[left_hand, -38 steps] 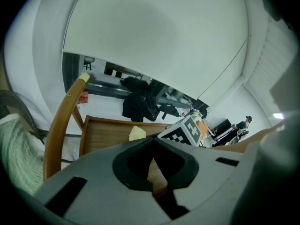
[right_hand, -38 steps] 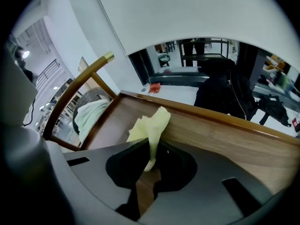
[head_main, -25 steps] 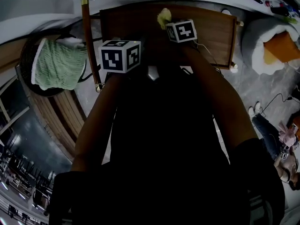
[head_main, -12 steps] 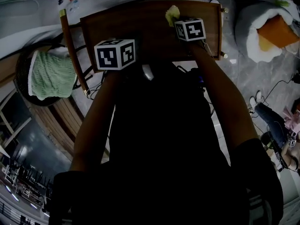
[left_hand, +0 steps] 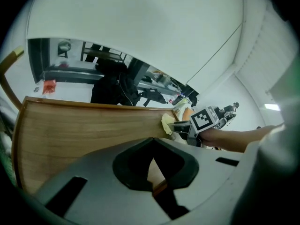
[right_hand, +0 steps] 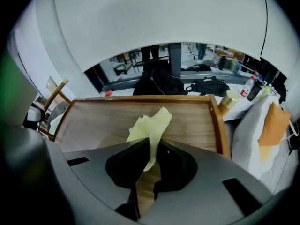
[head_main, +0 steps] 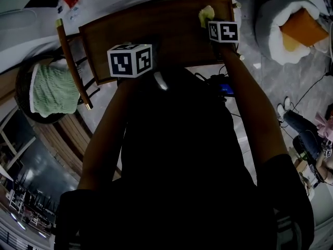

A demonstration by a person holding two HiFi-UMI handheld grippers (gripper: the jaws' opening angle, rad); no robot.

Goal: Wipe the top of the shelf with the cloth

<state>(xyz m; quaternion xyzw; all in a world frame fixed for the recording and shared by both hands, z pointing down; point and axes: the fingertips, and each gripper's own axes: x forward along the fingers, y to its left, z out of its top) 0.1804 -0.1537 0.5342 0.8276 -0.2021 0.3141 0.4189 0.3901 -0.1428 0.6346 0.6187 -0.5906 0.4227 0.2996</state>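
The right gripper (right_hand: pixel 146 170) is clamped on a crumpled pale yellow cloth (right_hand: pixel 151 125). Its jaws are closed down to a thin gap, and the fabric stands up out of them. The cloth sits over the far right part of the brown wooden shelf top (head_main: pixel 151 27), near the raised wooden rim (right_hand: pixel 220 125) on that side. The left gripper view shows the cloth low against the wood, but contact cannot be confirmed. The left gripper (left_hand: pixel 153 186) hovers over the near left portion of the top, jaws drawn together and holding nothing.

Step in hand, by judgement: the wiping stroke, at the right end of the surface. The next move calls for pressing the cloth flat, then drawing it leftward across the width of the top. Grip firmly so the fabric does not slip out.
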